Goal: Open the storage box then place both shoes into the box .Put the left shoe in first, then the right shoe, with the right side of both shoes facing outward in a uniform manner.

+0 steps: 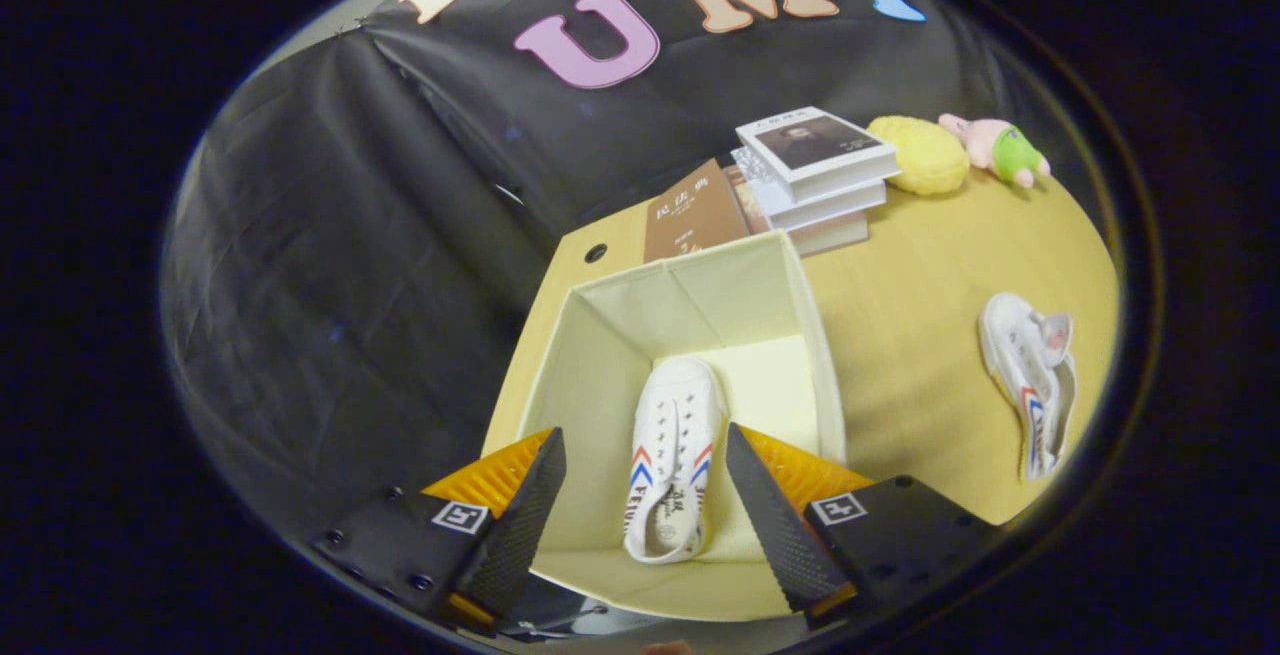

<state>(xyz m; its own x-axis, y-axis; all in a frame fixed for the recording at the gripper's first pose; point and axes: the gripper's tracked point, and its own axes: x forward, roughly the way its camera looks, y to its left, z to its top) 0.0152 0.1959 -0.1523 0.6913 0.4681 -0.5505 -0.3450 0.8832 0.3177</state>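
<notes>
The gripper [645, 480] hangs above the open storage box [600, 355], looking steeply down into it, its two fingers spread wide apart and clamped on nothing. Between them, on the box floor, lies one white shoe [672, 460] with red and blue stripes along its sides, sole down, opening toward the fingers and toe pointing away; it touches neither finger. It lies a little toward the box's left wall, leaving a strip of bare floor between it and the right wall. The box is pale cream fabric, lidless, its four walls upright; the near rim runs just under the fingertips, and the far wall rises beyond the shoe's toe. The box stands on a yellow desk [920, 275], near the desk's left edge, past which the dark booth cloth drops away. To the right of the box the desk is open, and well apart from the box lies the second white shoe [1030, 380], on its side near the desk's right edge. Beyond the box, just behind its far wall, are a brown book [695, 215] and a stack of books [815, 175]. Farther right along the back are a yellow sponge-like lump [925, 155] and a small pink and green plush toy [1000, 147].
</notes>
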